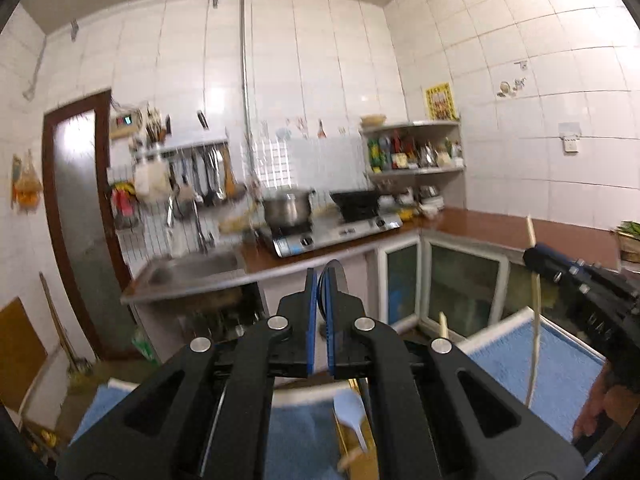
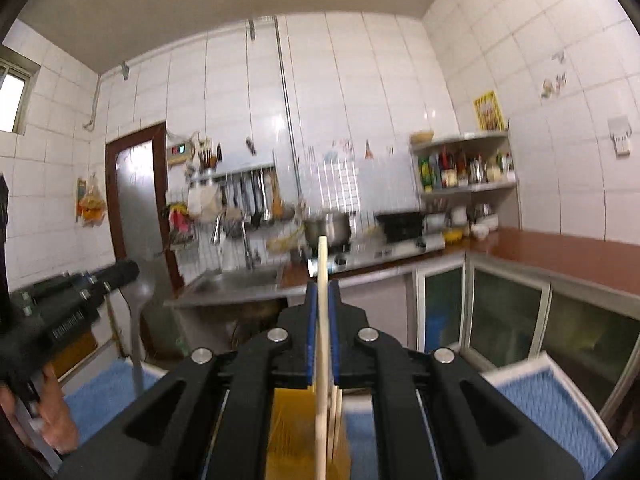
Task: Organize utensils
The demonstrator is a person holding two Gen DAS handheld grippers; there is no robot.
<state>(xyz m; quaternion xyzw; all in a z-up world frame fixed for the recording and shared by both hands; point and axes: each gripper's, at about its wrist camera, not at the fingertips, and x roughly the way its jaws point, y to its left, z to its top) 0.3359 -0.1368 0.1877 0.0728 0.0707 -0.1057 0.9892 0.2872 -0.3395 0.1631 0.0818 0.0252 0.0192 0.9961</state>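
2 utensils are held up, 1 in each gripper, above a blue mat.

The left gripper [image 1: 322,300] is clenched on a metal spoon [image 2: 138,300], whose bowl is seen edge-on between the blue pads [image 1: 311,320] in the left wrist view and hangs handle-down in the right wrist view. The right gripper [image 2: 322,304] is clamped on a pale wooden chopstick [image 2: 322,320], held upright between its pads (more sticks are seen below, inside a yellow holder [image 2: 292,432]). A light-blue plastic spoon [image 1: 352,412] lies on the blue mat [image 1: 560,360] under the left gripper. The sink [image 1: 192,272], stove [image 1: 332,232] and pot [image 1: 286,206] are blurred behind.
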